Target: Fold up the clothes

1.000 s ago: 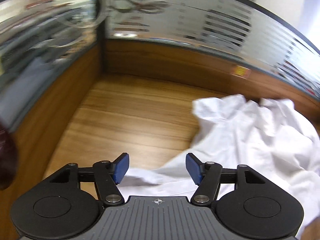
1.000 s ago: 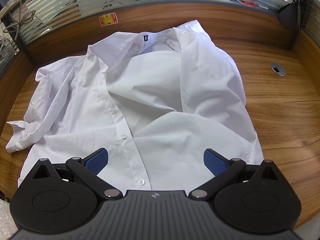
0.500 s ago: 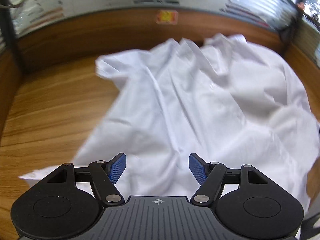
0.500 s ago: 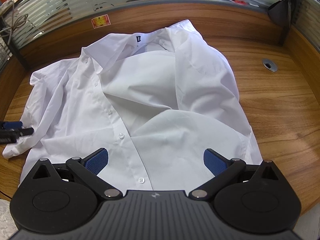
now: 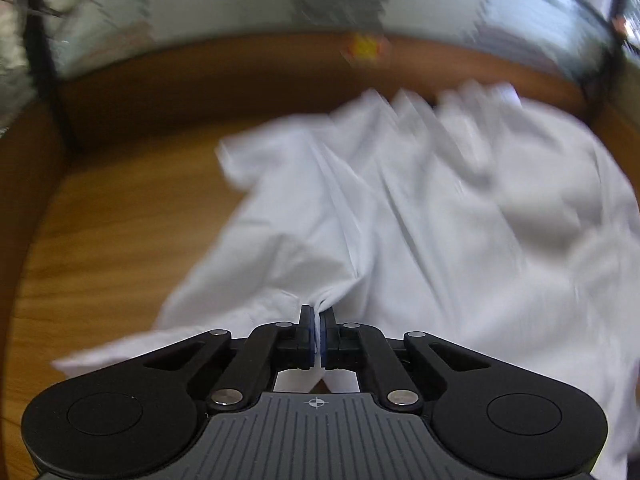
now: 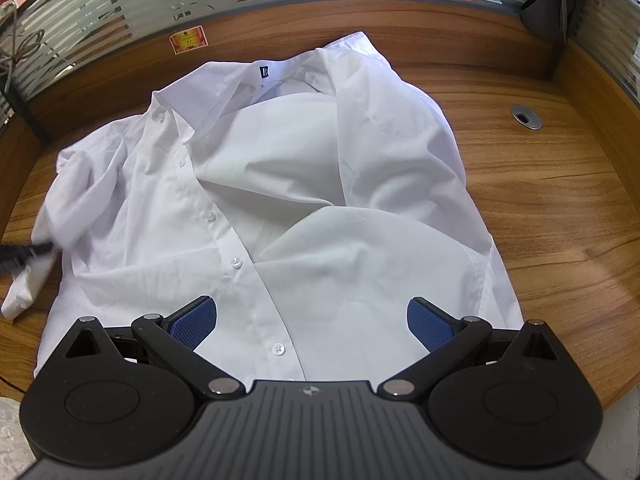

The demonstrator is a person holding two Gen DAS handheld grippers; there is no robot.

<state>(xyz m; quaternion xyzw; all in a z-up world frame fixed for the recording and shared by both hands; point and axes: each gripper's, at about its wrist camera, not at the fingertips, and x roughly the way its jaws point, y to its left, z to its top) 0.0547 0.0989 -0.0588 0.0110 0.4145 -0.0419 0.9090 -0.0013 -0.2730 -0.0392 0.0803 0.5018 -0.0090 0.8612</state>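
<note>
A white button-up shirt (image 6: 280, 168) lies open and crumpled on the wooden desk (image 6: 560, 208), collar toward the far wall. My left gripper (image 5: 318, 316) is at the shirt's left sleeve, its jaws closing tight with a pinch of white fabric (image 5: 420, 220) pressed between the blue pads. In the right wrist view it shows only as a dark blur (image 6: 20, 254) at the left edge, beside the sleeve cuff (image 6: 24, 288). My right gripper (image 6: 312, 316) hovers open over the shirt's lower hem, with nothing between its fingers.
A wooden partition topped with striped frosted glass rings the desk. A red and yellow sticker (image 6: 188, 39) is on the partition behind the collar. A metal cable grommet (image 6: 526, 117) sits at the right, a dark object (image 6: 544, 12) in the far right corner.
My left gripper swung from bare desk onto the shirt's sleeve, sank, and its jaws went from wide open to shut on the fabric. The right gripper stayed put, open.
</note>
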